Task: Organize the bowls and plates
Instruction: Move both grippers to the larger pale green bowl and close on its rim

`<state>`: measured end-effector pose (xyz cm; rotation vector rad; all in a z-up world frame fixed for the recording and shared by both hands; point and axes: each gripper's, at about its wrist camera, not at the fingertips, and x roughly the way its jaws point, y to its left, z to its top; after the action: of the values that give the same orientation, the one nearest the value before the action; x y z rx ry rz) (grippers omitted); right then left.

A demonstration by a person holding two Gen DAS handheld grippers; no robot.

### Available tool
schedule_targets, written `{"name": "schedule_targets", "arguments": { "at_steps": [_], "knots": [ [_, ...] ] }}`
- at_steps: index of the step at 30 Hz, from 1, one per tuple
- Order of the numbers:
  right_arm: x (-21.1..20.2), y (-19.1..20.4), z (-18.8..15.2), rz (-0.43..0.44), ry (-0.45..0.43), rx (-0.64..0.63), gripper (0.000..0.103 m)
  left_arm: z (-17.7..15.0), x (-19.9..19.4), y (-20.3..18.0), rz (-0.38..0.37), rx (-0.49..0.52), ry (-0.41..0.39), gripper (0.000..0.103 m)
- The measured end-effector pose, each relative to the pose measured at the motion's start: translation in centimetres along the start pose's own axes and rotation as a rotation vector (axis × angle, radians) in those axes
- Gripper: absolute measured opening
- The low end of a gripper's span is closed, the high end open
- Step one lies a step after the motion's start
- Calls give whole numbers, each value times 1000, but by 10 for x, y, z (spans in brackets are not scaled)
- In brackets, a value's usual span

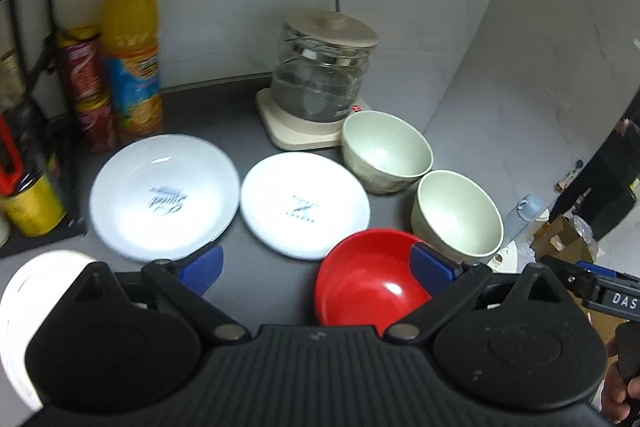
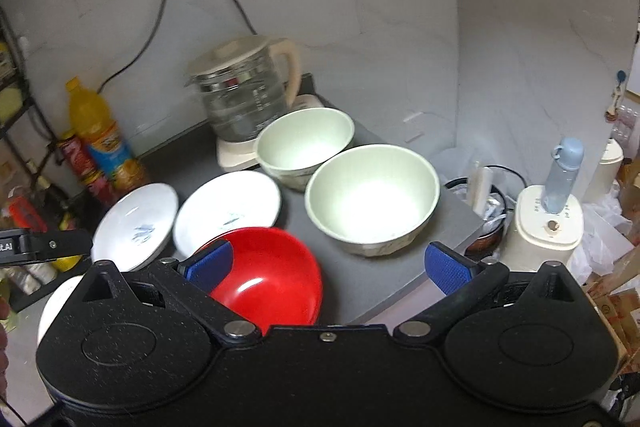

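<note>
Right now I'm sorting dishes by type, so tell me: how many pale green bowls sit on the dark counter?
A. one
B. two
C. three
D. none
B: two pale green bowls, one nearer the kettle and one nearer the counter's edge, stand side by side; the only other bowl there is the red bowl.

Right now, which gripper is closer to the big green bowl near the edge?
Probably the right gripper. The green bowl sits just ahead of its open pads. The left gripper hovers over the counter by the red bowl, with the green bowl off to its right.
</note>
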<state>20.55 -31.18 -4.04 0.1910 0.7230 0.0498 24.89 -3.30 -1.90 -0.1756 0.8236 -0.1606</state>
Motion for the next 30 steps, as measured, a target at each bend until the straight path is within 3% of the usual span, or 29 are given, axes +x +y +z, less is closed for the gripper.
{"name": "schedule_targets", "arguments": {
  "at_steps": [12, 21, 30],
  "knots": [
    [30, -19, 21, -73, 20, 61, 103, 33, 48, -25, -69, 26, 67, 96],
    [55, -51, 33, -25, 47, 76, 100, 41, 78, -56, -73, 15, 102, 79],
    [96, -86, 42, 7, 122, 86, 83, 45, 118, -86, -61, -58, 171, 59]
  ]
}}
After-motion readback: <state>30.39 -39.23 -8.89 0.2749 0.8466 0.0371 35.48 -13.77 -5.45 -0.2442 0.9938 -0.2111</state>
